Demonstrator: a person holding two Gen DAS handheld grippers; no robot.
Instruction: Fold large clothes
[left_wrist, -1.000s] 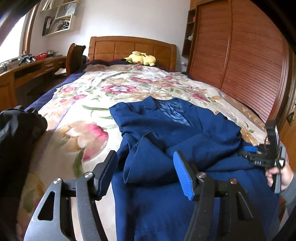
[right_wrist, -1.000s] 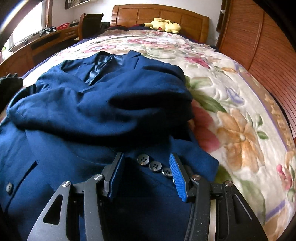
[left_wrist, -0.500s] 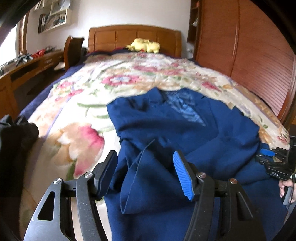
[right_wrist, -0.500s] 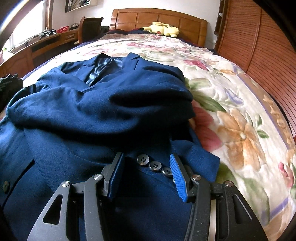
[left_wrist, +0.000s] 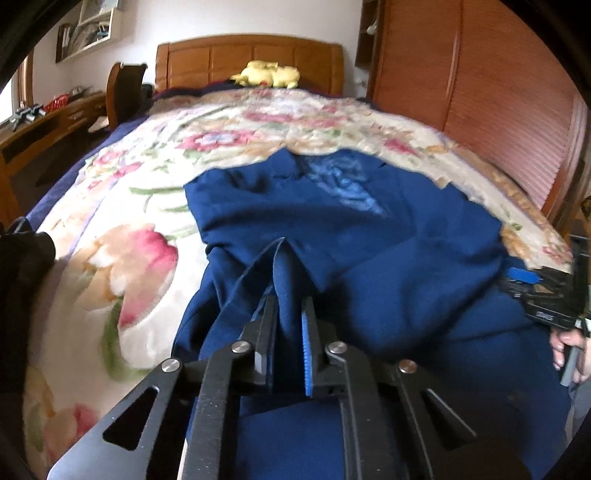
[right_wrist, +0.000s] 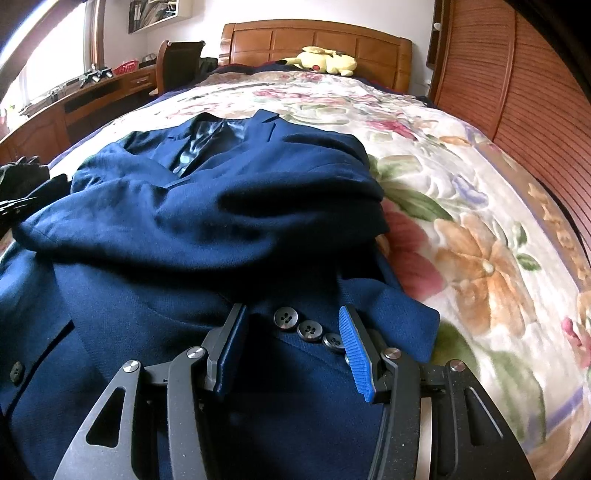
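The left gripper (left_wrist: 290, 306) is closing its jaws on a raised fold of the blue jacket (left_wrist: 369, 266), with the cloth pinched up in a ridge between the two fingers. The fold rises from the near left part of the jacket, close to its left edge where the flowered bedspread (left_wrist: 122, 236) begins.

The right gripper (right_wrist: 293, 328) has its jaws spread, hovering over the sleeve cuff (right_wrist: 388, 314) at the near right of the jacket. A row of dark buttons (right_wrist: 310, 328) lies between the fingers, and the pads do not press on the cloth. A hand (left_wrist: 570, 349) holds this gripper at the right edge of the left view.

The jacket lies spread on the near half of the bed, collar toward the far end and sleeves folded across its front. Far off, a yellow plush toy (right_wrist: 327, 59) rests against the wooden headboard (right_wrist: 288, 40). A slatted wardrobe (right_wrist: 517, 85) stands on the right, and a desk (right_wrist: 85, 99) on the left.
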